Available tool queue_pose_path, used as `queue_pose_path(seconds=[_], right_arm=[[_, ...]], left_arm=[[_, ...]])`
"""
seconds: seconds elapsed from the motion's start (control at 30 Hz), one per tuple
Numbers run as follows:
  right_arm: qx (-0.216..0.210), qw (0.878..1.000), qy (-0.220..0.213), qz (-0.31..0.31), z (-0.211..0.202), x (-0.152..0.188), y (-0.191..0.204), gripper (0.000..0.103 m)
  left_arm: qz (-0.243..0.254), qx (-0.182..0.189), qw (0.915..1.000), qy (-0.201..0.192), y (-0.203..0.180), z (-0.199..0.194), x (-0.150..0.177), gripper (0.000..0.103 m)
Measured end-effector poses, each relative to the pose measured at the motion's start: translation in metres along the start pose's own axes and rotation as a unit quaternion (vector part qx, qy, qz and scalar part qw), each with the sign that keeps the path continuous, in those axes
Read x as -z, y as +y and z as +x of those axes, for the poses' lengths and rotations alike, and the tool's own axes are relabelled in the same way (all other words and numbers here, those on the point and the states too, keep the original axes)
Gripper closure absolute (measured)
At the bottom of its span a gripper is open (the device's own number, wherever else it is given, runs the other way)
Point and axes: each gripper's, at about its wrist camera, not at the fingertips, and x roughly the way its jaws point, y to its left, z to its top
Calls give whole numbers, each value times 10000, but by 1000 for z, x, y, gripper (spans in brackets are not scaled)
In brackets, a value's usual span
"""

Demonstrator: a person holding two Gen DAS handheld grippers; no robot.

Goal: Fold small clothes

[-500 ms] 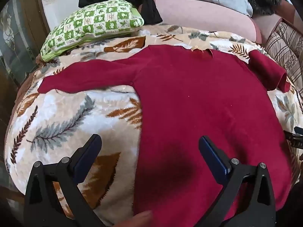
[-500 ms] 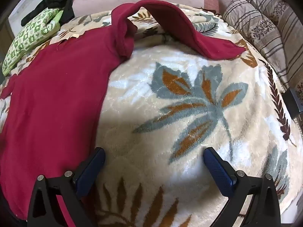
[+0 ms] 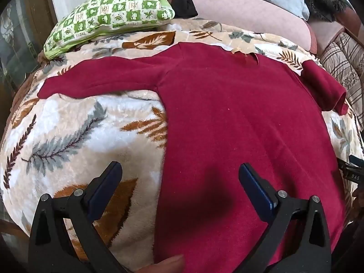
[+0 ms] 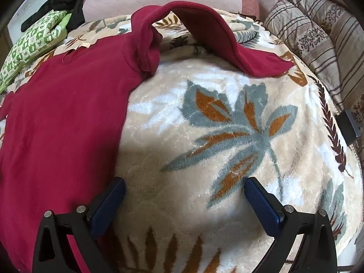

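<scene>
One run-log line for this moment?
sweater: red sweater flat on leaf-print blanket | left claw: open, empty | right claw: open, empty

The dark red long-sleeved sweater (image 3: 238, 125) is matt, finely napped knit cloth, the cream leaf-patterned blanket (image 4: 227, 136) is deep-pile plush with a slight sheen, and both grippers' black frames look like matt plastic with ribbed blue pads (image 4: 261, 204).
</scene>
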Motion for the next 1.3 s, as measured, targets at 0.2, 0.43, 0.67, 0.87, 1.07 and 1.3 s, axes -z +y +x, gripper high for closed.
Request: queue_pose_path(seconds=[0.2,0.43,0.67,0.87,1.07,1.3], right_arm=[[34,10000,-36,-13,6,-2,1,0],[71,10000,-65,10,7,0,7,0],[69,9999,-99,19,7,2,4,0],[97,9999,-116,31,7,3,6,0],[111,9999,-118,46,7,2,8,0],[117,9998,-116,53,7,3,8,0]], left_arm=[[-27,-35,9999,106,4,3,-2,0],[-15,-56,9999,130,4,3,-2,0],[-6,-68,9998,164,4,5,-2,0],[-23,-73,9998,176,4,5,-1,0],[-21,-96,9997,223,4,7,-1,0],[-17,-112,9997,238,4,8,-1,0]])
